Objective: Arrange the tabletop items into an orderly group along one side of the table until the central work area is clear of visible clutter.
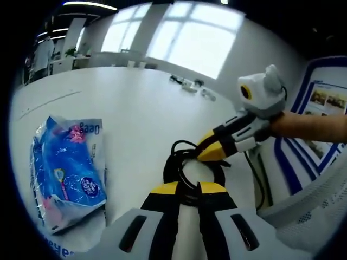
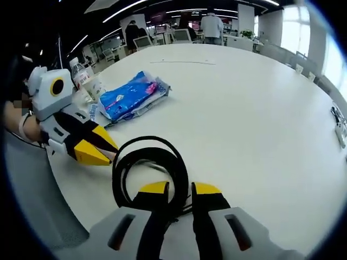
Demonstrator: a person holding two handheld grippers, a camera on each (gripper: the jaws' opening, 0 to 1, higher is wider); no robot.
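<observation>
You have both tools on the coiled black cable [image 2: 152, 170] near the table's edge. Your right gripper [image 2: 180, 189] sits at the near side of the coil with its yellow-tipped jaws drawn close together over the loops, and it looks clamped on the cable, though the contact itself is hidden under the tips. In the left gripper view your left gripper [image 1: 187, 189] also stands with its jaws nearly together at the coil [image 1: 190, 170], but I cannot tell whether it grips a strand or only rests against it. Each tool appears in the other's view, its pointed yellow tips touching the coil's rim. The blue tissue pack [image 2: 133, 95] lies flat just beyond the cable, near the same edge, and a water bottle [image 2: 78, 73] and cup stand behind it, so a loose group is already forming on that side. The white table [image 2: 244, 108] is largely bare across its middle. What seems left: a few small items [image 1: 190, 85] lie well apart at the far side of the table, too small to identify, and the cable likely wants settling beside the pack.
</observation>
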